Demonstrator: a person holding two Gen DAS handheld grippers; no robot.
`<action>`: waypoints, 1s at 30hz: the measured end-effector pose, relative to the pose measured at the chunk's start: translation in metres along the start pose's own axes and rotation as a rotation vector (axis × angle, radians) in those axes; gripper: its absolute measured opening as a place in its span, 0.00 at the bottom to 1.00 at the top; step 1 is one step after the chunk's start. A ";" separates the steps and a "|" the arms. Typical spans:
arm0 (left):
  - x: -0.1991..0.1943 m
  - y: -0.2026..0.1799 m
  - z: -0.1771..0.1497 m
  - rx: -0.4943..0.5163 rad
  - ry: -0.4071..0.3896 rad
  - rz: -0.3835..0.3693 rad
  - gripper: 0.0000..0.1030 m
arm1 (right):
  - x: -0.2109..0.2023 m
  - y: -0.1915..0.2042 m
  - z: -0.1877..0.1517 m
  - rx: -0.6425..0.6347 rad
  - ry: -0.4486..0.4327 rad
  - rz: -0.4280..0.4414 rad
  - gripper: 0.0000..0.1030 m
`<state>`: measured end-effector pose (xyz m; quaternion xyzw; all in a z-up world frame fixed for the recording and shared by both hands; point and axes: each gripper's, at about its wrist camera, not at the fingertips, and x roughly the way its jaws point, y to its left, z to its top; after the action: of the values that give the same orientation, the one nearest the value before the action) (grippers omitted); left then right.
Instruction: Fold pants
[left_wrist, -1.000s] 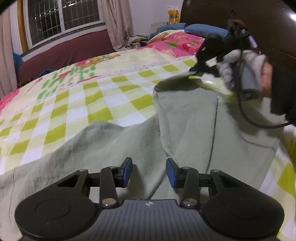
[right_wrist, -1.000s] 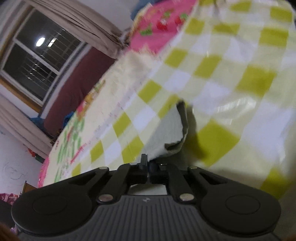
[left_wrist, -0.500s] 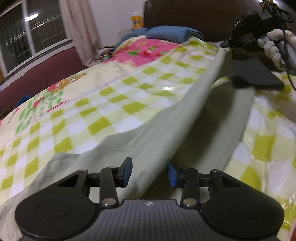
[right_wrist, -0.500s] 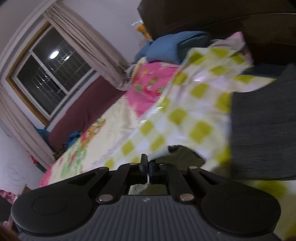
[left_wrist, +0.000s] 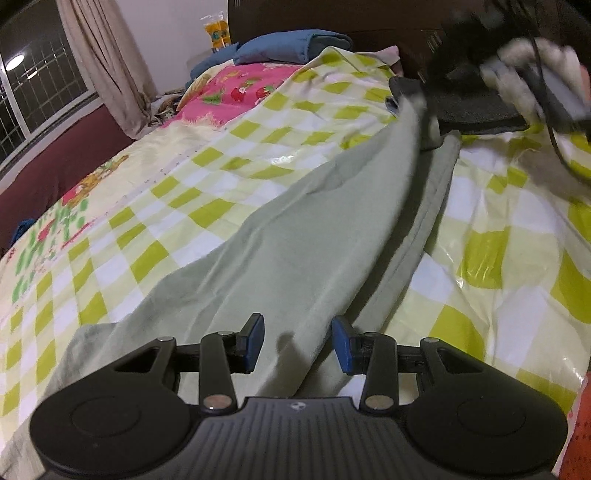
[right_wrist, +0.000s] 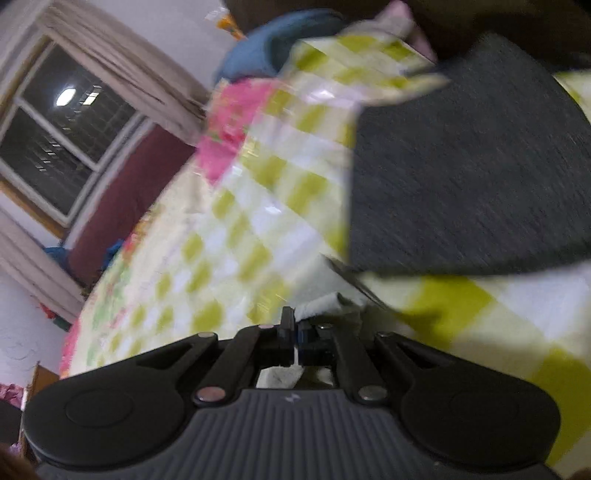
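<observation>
The right tongs (right_wrist: 295, 338), clamped on the pale green cotton pants (left_wrist: 295, 236), have swung their end across the checked bed (left_wrist: 498, 258), stretching one leg over the other; left tongs (left_wrist: 297, 341) hover open.

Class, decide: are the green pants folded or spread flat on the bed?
Partly folded: the pants lie doubled lengthwise, one leg over the other, edges stacked. The right gripper pinches their far end.

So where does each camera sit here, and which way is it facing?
Left wrist: on the open left gripper, looking along the green pants across the checked bedspread; gloved right hand far right.
Right wrist: on the right gripper, shut on pants cloth, facing the dark folded fabric.
Shared: pants, bedspread, dark fabric, window.
</observation>
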<state>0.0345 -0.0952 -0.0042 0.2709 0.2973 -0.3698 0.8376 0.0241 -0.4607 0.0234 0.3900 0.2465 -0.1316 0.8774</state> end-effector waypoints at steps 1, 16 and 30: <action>-0.002 0.001 0.001 -0.005 -0.004 0.004 0.52 | -0.005 0.014 0.007 -0.022 -0.027 0.044 0.03; -0.001 -0.009 -0.013 0.008 0.021 -0.021 0.53 | -0.022 -0.057 -0.038 0.074 0.008 -0.094 0.03; 0.008 -0.012 -0.018 -0.001 0.050 -0.053 0.53 | 0.001 -0.045 -0.020 -0.014 0.097 -0.085 0.10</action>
<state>0.0247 -0.0940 -0.0248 0.2715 0.3253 -0.3849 0.8200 -0.0007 -0.4756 -0.0171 0.3791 0.3060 -0.1482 0.8606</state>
